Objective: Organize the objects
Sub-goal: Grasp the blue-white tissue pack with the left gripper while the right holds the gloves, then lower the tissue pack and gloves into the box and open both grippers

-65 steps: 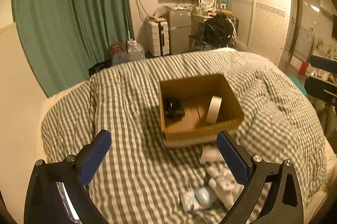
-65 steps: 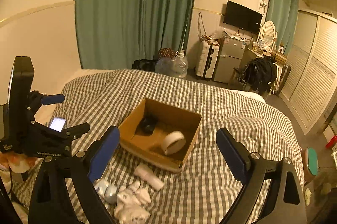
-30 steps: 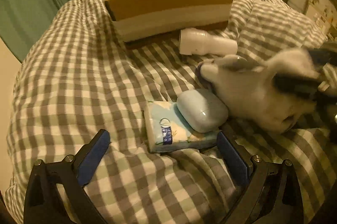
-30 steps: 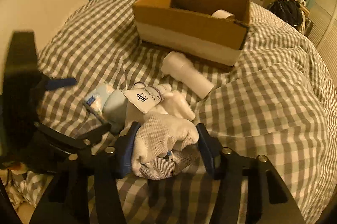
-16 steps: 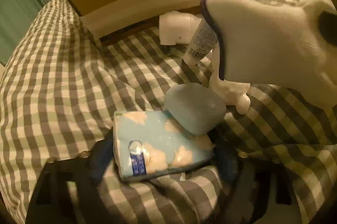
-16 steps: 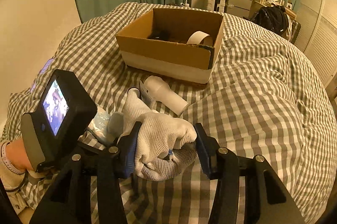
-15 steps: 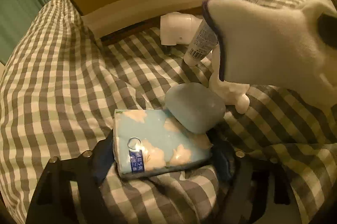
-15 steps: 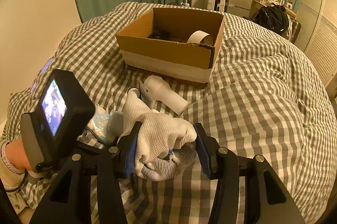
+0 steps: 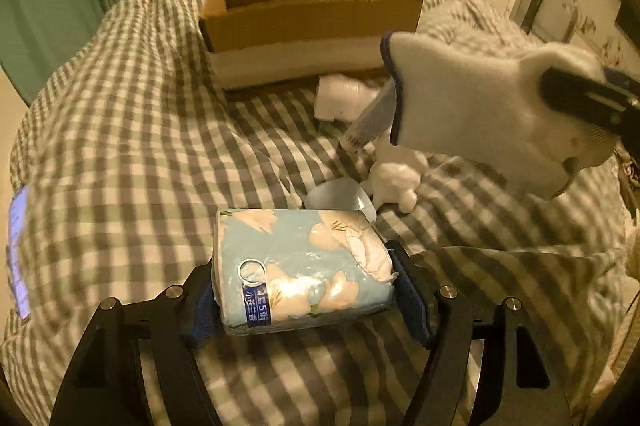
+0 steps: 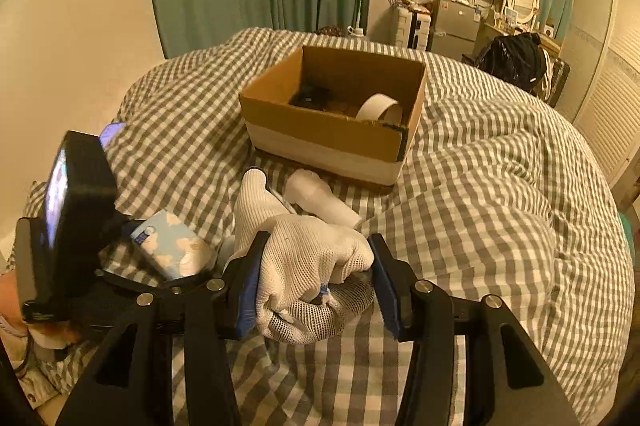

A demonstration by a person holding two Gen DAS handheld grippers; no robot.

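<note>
My left gripper (image 9: 304, 290) is shut on a light blue tissue pack (image 9: 300, 266) and holds it just above the checked duvet; the pack also shows in the right wrist view (image 10: 172, 250). My right gripper (image 10: 316, 286) is shut on a bundle of white knit gloves (image 10: 308, 266), held up to the right in the left wrist view (image 9: 480, 105). The open cardboard box (image 10: 332, 129) sits on the bed beyond, with a tape roll (image 10: 380, 107) and a dark object (image 10: 310, 93) inside.
On the duvet before the box lie a white bottle (image 10: 320, 197), a tube (image 9: 368, 125), a pale blue oval case (image 9: 340, 195) and another white glove (image 9: 394, 177). A lit phone (image 9: 18, 246) lies at the left. Curtains, furniture and wardrobe stand behind.
My left gripper has closed on the tissue pack and lifted it off the duvet, away from the oval case. My right gripper has risen a little with the gloves.
</note>
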